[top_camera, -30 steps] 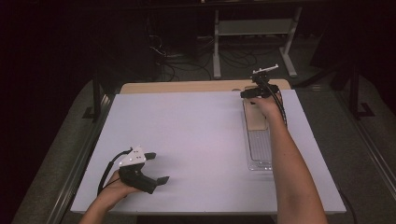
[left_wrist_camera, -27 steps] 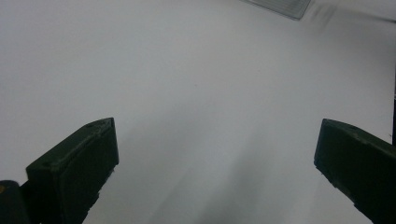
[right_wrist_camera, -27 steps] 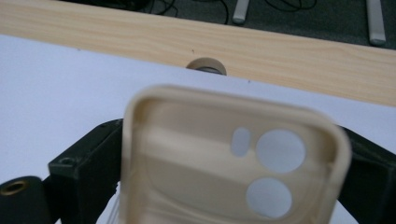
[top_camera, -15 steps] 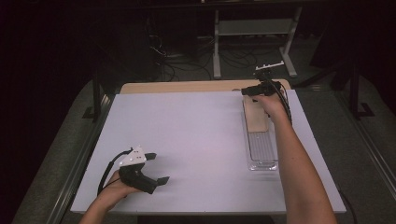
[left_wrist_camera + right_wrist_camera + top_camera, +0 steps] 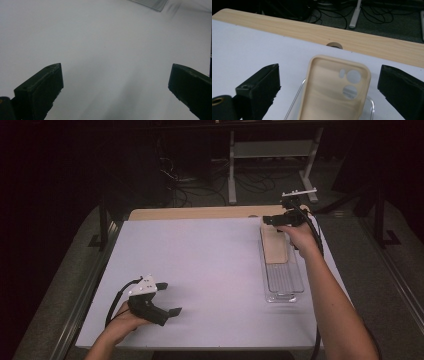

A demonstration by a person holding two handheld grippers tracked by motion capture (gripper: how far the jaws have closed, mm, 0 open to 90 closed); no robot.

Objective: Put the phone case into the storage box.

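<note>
Now right tongs [image 5: 329,92] released, phone case [image 5: 334,92] between jaws; left tongs [image 5: 115,97] released.

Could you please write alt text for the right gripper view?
A beige phone case lies inside-up across the far end of a clear tray, between the open black jaws of the right gripper. Beyond it are the white table cover and a wooden edge.

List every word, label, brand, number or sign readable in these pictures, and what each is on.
None can be read.
The beige phone case shows a plain inner face with camera cutouts, no lettering.
The clear tray, the white table cover and both grippers, left gripper and right gripper, show no legible marks.
</note>
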